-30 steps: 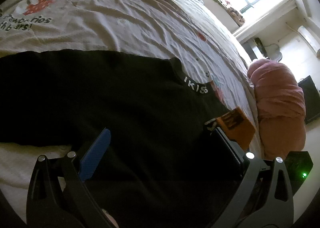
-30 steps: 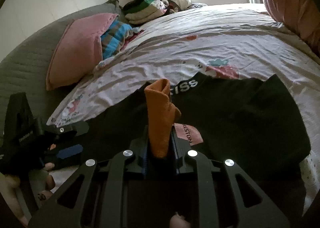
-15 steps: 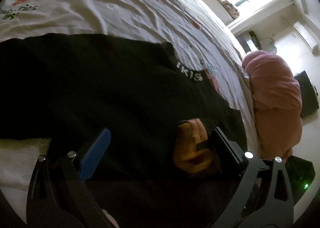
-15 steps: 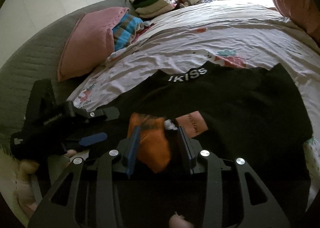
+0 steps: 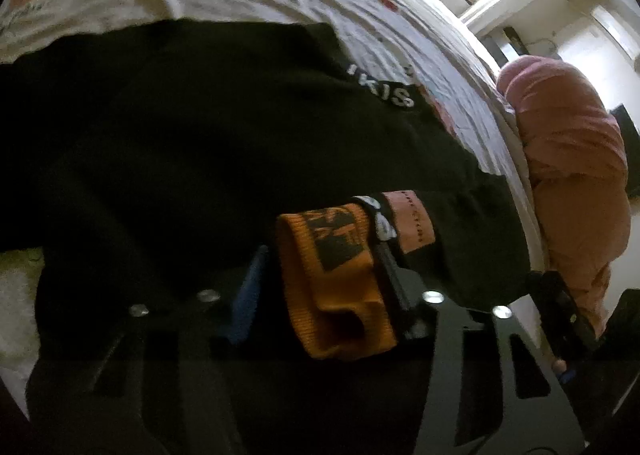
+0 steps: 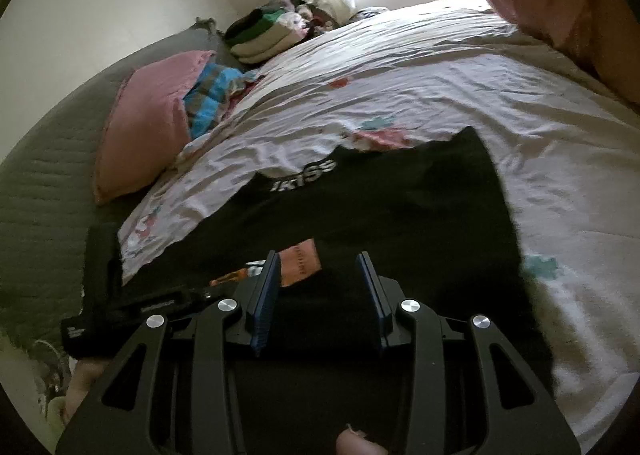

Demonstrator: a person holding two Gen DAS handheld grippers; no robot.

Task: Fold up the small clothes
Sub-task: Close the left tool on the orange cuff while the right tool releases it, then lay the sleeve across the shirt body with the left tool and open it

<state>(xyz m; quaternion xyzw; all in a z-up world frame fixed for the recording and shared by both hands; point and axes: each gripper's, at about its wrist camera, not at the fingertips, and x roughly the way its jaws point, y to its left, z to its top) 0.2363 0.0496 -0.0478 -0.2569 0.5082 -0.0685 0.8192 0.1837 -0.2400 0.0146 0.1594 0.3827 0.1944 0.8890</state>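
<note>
An orange sock (image 5: 332,279) with a dark pattern, folded over, lies on a black garment (image 5: 200,155) spread on the bed. My left gripper (image 5: 320,251) has the sock between its jaws, which are closing, and both pads touch its sides. A pink label (image 5: 408,223) lies just beyond the sock. In the right wrist view my right gripper (image 6: 317,259) hovers open over the black garment (image 6: 400,207) with nothing between its blue pads. To its left, a sliver of the orange sock (image 6: 230,277) shows beside the left gripper's black body.
The white printed bed sheet (image 6: 440,95) stretches toward the window. A pink pillow (image 6: 148,135) and striped cloth lie at the left, with a stack of folded clothes (image 6: 264,31) behind. A pink bundle (image 5: 572,159) sits at the bed's right edge.
My right gripper let go of the orange sock, opened and drew away to the right. My left gripper came down around the sock and narrowed from wide open onto it.
</note>
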